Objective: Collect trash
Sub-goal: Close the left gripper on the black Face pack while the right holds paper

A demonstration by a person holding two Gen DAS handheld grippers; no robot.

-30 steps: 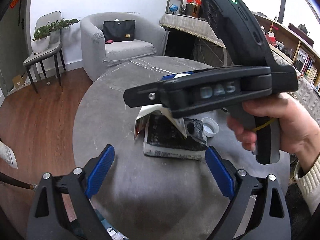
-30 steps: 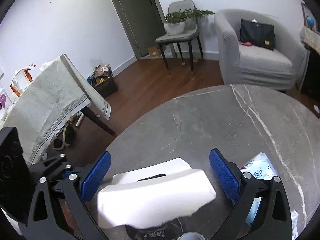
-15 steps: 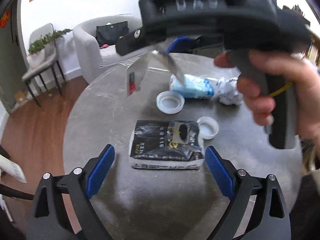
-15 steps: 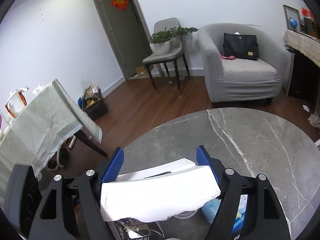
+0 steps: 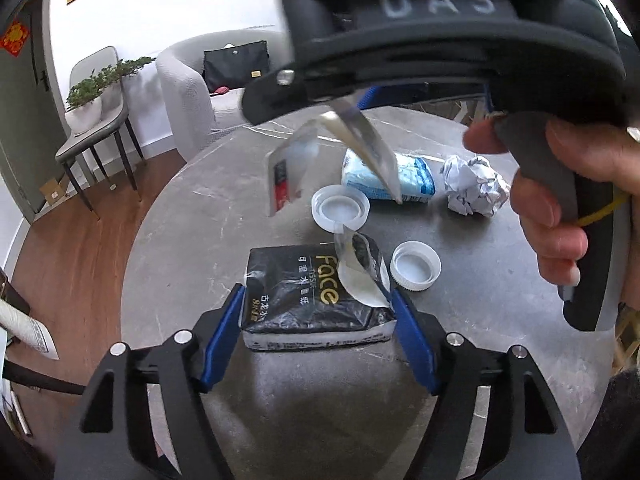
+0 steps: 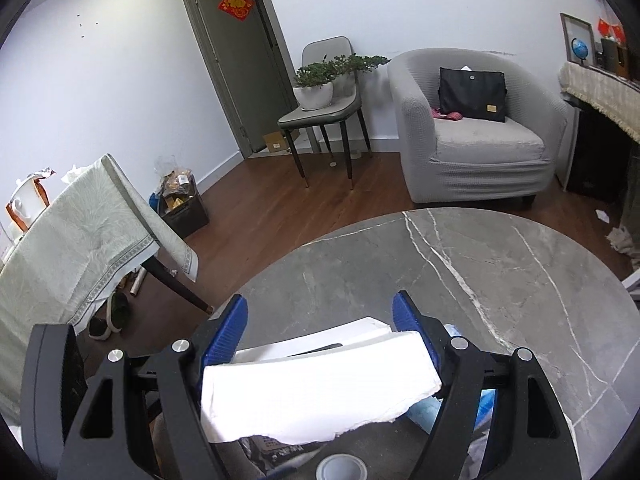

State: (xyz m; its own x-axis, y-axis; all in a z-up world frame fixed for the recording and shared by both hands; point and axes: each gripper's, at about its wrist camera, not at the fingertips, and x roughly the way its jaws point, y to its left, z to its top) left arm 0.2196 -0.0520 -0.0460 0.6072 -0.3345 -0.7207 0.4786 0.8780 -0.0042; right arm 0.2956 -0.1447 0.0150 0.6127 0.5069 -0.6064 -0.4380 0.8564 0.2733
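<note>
My left gripper [image 5: 318, 330] has closed on a black tissue pack [image 5: 312, 300] lying on the round grey table [image 5: 200, 240]; its blue pads touch both sides. My right gripper [image 6: 320, 320] is shut on a torn white carton [image 6: 316, 388] and holds it above the table. In the left wrist view the carton [image 5: 292, 168] hangs under the right gripper. Behind the pack lie two white caps [image 5: 340, 210] [image 5: 416, 266], a blue-and-white packet [image 5: 412, 180] and a crumpled paper ball [image 5: 474, 186].
A grey armchair [image 6: 472, 136] with a black bag, a chair [image 6: 320, 112] holding a potted plant, and a cloth-covered table [image 6: 80, 248] stand around the round table. A cap [image 6: 340, 468] shows below the right gripper.
My right gripper rose with the carton, uncovering the caps, packet and paper ball. My left gripper moved forward and closed its pads onto the black tissue pack.
</note>
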